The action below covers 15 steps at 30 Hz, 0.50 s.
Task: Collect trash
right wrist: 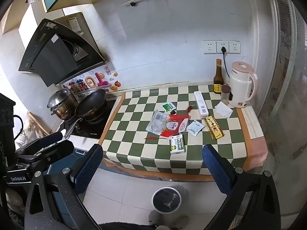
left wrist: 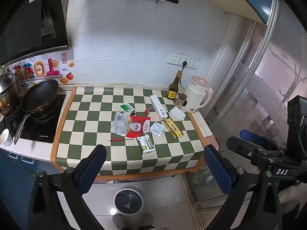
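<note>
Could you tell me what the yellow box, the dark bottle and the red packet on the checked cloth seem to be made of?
Yellow box: probably printed cardboard, with flat faces and sharp edges. Dark bottle: likely brown glass, glossy, with a paper label. Red packet: apparently thin plastic film, crinkled and shiny, lying flat and torn open.

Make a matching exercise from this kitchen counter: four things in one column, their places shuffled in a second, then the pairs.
Things
1. long yellow cardboard box
2. thin red chili pepper
3. dark brown glass bottle
4. round white-rimmed trash bin

Places
A. on the floor in front of the counter
B. at the back, beside the white electric kettle
C. right of the small pale blue packet
D. left of the green and white box

Pairs: 1-C, 2-D, 3-B, 4-A
</note>
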{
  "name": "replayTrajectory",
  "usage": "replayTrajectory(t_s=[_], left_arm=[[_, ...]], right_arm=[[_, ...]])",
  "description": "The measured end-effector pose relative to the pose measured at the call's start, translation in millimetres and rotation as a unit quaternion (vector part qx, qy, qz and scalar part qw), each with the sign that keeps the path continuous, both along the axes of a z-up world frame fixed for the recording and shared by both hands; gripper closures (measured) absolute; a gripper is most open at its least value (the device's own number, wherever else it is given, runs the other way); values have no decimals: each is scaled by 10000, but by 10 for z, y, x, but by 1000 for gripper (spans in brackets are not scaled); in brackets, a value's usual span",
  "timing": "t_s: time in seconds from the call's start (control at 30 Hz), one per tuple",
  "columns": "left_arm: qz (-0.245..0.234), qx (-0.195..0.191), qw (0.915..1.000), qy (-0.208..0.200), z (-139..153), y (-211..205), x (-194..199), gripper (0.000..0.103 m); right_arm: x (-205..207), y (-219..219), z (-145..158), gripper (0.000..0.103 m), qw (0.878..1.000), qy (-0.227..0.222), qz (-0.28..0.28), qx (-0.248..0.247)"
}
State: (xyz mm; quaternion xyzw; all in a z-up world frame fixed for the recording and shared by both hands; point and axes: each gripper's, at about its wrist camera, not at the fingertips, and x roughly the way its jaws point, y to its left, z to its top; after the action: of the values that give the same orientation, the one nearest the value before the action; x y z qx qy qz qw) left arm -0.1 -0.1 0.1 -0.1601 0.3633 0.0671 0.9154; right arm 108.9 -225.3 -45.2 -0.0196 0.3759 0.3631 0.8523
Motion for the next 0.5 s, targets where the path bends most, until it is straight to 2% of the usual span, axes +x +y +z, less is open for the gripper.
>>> replayTrajectory(t_s=[0.3, 0.5], left_arm=[[17, -13, 10000, 93, -100, -33, -10, 0], [-7, -48, 9999, 139, -148, 2, 13, 0]], right_arm=[[122, 52, 161, 0, 9999, 124, 63, -26], [174, 35, 108, 0, 9998, 159, 94, -89]])
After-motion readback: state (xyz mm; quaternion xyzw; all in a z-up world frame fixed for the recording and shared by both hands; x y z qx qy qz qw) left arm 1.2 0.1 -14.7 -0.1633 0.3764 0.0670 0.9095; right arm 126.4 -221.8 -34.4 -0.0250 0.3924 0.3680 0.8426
